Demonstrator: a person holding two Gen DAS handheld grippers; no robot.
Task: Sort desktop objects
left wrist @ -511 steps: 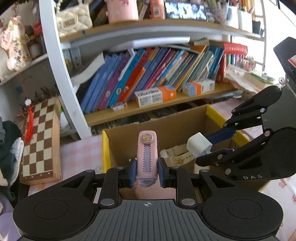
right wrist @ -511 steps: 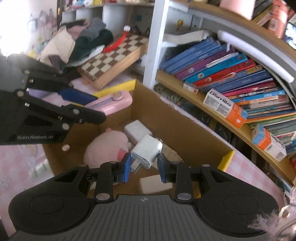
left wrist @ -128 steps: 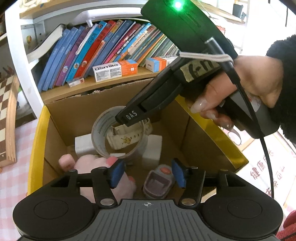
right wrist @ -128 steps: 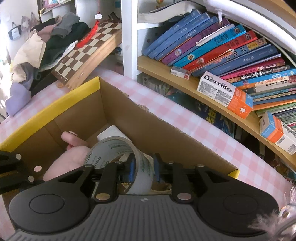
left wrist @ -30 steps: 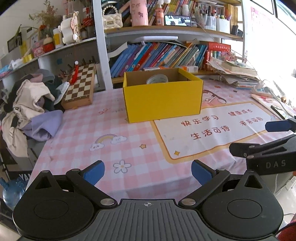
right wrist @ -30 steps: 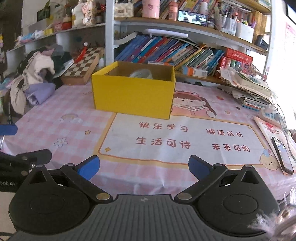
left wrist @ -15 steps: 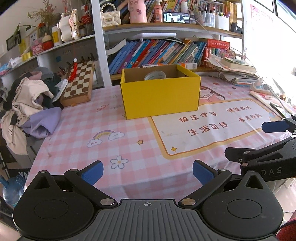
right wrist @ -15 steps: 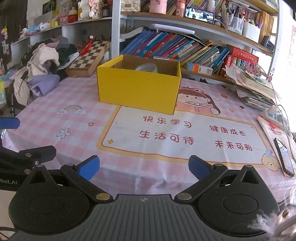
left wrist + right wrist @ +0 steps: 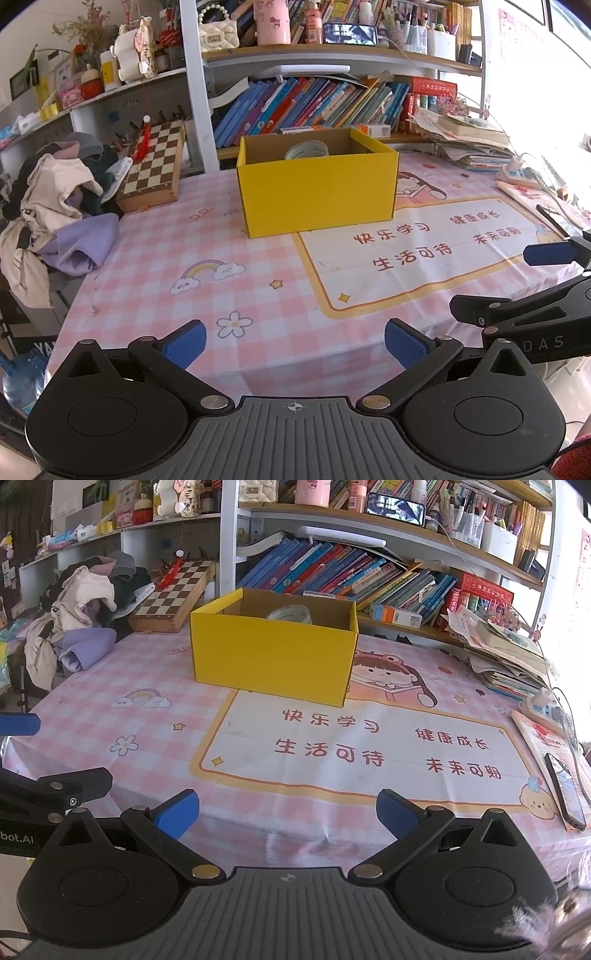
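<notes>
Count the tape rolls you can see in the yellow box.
1. A single roll of tape shows above the rim inside the yellow cardboard box, toward its back wall. The box walls hide the floor, so more could lie lower down.

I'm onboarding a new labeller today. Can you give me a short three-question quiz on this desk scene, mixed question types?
1. True or false: the left gripper holds something.
2. What shows above the rim of the yellow box? A) tape roll B) mug C) scissors
3. Fill in: the chessboard lies to the ____ of the box in the left wrist view.

Key: 1. False, both it and the right gripper are open and empty. 2. A, the tape roll. 3. Left.
</notes>
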